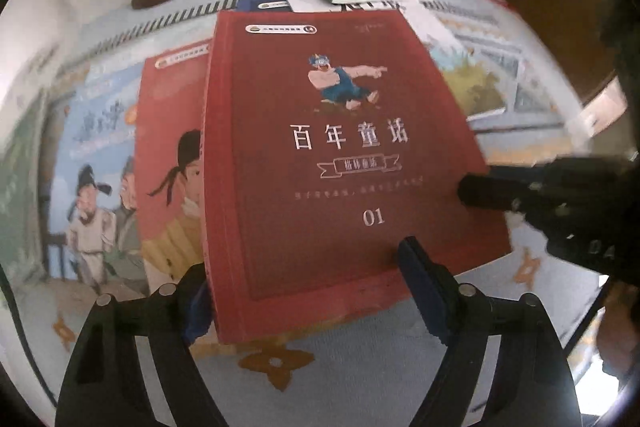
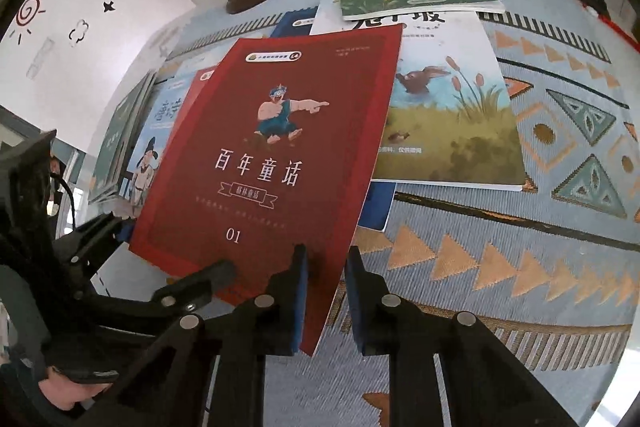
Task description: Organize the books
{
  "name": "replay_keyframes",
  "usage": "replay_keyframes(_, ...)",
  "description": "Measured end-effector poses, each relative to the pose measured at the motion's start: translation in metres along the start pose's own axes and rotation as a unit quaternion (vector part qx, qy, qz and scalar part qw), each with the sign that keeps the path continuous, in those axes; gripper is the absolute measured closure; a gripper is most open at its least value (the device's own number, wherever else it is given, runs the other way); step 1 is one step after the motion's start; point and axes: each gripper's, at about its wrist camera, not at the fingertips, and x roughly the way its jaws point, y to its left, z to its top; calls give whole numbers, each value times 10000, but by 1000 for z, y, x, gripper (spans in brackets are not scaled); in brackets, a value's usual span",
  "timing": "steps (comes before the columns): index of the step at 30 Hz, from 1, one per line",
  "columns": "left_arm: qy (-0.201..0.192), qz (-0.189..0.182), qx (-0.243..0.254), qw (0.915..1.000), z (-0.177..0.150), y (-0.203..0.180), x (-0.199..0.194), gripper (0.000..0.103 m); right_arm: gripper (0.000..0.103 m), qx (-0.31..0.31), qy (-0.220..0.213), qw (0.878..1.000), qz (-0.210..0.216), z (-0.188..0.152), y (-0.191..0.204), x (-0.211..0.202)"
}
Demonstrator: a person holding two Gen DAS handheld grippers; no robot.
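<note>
The right hand-held gripper (image 2: pixel 326 301) is pinched narrow on the lower right corner of the red book marked 01 (image 2: pixel 264 163), lifting it tilted over the patterned bench cloth (image 2: pixel 500 267); the left hand-held gripper (image 1: pixel 308 291) stands wide, straddling its lower edge. Only the right view shows the rabbit picture book (image 2: pixel 448 115) whole; the left blurs it.

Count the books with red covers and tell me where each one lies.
2. The red book marked 01 is lifted at a tilt, its lower corner between the right gripper fingers. A second red book lies beneath it to its left, mostly covered. Others may be hidden underneath.
</note>
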Motion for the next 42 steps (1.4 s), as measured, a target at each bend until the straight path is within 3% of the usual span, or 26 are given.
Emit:
replay_keyframes(3,-163,-13,142,9998,-1,-3,-4,23,85,-364,-129,9988,-288,1,14,-4)
replay_keyframes(6,-635,-110,364,9973,0,-13,-21,23,85,-808,-304,9959,-260,4,30,-15)
replay_keyframes(9,-924,105,580,9940,3,-22,-32,23,85,-1181,-365,9917,-354,4,44,-17)
replay_keyframes(18,-585,34,641,9962,3,-13,-6,23,81,-1147,-172,9914,-613,7,36,7)
replay_keyframes(22,-649,-13,683,9956,-2,-16,2,23,80,-885,-131,9952,-393,9,22,14)
replay_keyframes(26,-856,-78,636,9943,-2,-19,-6,23,80,-1115,-353,9922,-423,11,30,5)
replay_keyframes(28,-1045,-28,638,9925,0,-21,-15,23,80,-1194,-388,9920,-136,11,35,-3)
replay_keyframes(35,-1477,187,534,9874,11,-13,-43,23,80,-1291,-629,9895,176,16,45,-22)
replay_keyframes(42,-1759,389,429,9827,7,-7,-65,23,80,-1677,-824,9821,234,24,65,-32)
